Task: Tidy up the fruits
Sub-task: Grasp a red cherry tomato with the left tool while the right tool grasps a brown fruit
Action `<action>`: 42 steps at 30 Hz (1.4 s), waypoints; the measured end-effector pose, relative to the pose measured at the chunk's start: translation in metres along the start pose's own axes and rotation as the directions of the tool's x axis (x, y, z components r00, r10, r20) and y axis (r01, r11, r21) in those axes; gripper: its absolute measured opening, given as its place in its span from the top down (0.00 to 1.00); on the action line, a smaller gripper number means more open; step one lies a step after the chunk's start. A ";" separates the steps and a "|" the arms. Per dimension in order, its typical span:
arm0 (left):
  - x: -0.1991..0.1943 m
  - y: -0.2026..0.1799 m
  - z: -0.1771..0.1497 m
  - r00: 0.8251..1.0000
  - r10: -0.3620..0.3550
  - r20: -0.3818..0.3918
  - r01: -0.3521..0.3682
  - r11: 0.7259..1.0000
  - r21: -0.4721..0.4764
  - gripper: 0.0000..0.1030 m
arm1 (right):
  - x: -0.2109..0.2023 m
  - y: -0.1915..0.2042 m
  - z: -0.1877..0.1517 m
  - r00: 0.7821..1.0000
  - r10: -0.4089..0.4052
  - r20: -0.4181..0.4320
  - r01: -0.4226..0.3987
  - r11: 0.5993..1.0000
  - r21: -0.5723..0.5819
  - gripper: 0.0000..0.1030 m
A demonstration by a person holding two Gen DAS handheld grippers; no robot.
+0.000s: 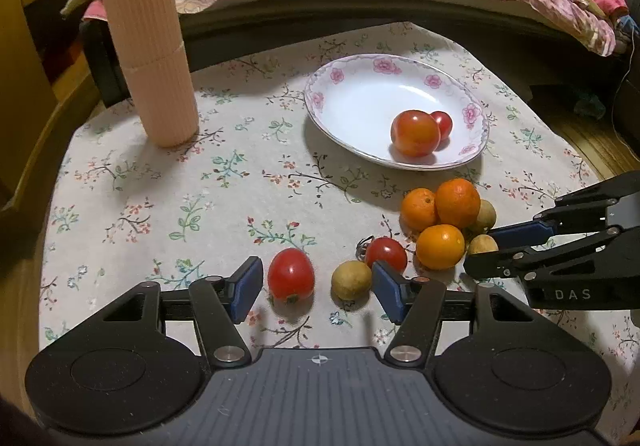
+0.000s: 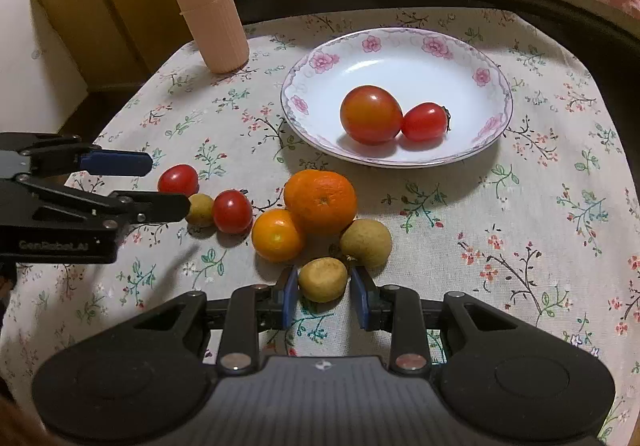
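while spread wide around a tomato [image 1: 291,275], left hand-held gripper [image 1: 316,286] (right hand-held gripper [image 2: 325,292] apart, flanking a longan [image 2: 322,279])

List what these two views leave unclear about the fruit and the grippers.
1. Left wrist view: small tomato on the plate, half hidden behind the large tomato.
2. Left wrist view: far brown fruit, mostly behind the big orange.
3. Right wrist view: whether the right gripper touches the near brown fruit; gaps too slim.
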State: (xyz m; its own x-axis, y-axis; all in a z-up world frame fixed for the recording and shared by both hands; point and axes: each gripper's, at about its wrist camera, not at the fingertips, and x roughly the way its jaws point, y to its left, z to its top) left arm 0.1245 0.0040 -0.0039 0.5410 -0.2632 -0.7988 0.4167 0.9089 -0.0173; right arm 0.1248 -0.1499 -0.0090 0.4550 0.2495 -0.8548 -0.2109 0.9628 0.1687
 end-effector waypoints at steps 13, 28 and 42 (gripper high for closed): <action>0.028 0.020 -0.001 0.994 0.053 -0.092 -0.059 0.996 -0.065 0.39 | 0.003 -0.007 0.007 0.999 0.038 -0.021 -0.037 0.998 0.042 0.69; 0.030 0.012 0.000 0.996 0.054 -0.076 -0.058 0.997 -0.057 0.59 | 0.004 -0.003 0.007 0.999 0.027 -0.020 -0.027 1.000 -0.003 0.68; 0.030 0.007 -0.003 0.995 0.069 -0.071 -0.071 0.997 -0.030 0.59 | 0.004 0.003 0.005 1.000 0.019 -0.016 -0.020 0.998 -0.067 0.68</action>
State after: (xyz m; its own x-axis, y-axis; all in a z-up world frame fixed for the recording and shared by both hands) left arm 0.1413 0.0036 -0.0294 0.5155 -0.1767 -0.8385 0.3553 0.9345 0.0215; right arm 0.1305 -0.1455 -0.0099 0.4374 0.2658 -0.8591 -0.2777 0.9486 0.1521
